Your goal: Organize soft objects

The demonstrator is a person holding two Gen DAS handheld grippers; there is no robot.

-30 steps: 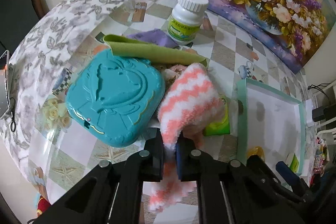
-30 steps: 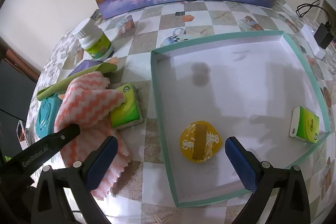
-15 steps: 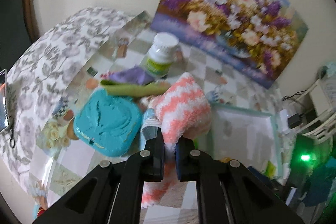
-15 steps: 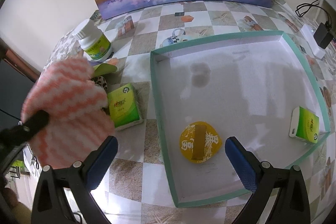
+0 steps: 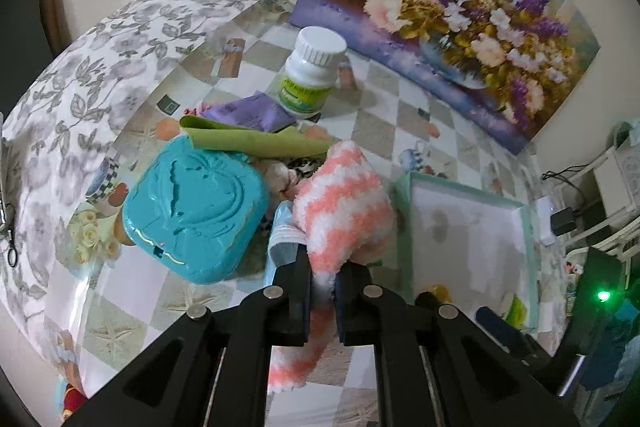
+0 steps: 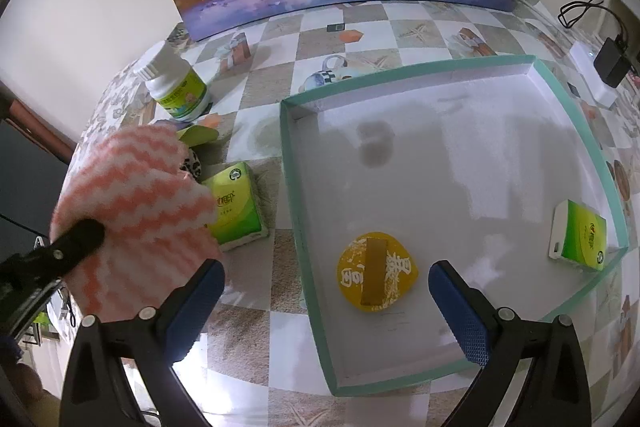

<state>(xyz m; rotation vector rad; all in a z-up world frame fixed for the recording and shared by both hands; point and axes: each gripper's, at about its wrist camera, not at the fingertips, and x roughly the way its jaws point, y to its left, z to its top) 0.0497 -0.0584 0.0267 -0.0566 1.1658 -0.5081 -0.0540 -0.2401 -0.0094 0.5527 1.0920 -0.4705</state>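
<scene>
Pink-white striped fuzzy cloth (image 5: pixel 340 203), bunched, lifted

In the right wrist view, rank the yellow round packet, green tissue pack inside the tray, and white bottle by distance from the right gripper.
1. Yellow round packet, between the open right gripper's fingers, on the tray floor.
2. Green tissue pack, tray's right corner.
3. White bottle, far left.

A desk (image 6: pixel 344 27) covered with a glossy checkered cloth is seen. A shallow teal-rimmed tray (image 6: pixel 294 195) is set on it at about 3 o'clock in the right wrist view. A green tissue pack (image 6: pixel 236 205) is laid just beside the tray's left wall. A white pill bottle (image 6: pixel 174 87) is stood at 10 o'clock. In the left wrist view, a teal embossed case (image 5: pixel 192 211) is placed at 9 o'clock, with a green folded cloth (image 5: pixel 256 139) and a purple cloth (image 5: pixel 250 111) behind it.
</scene>
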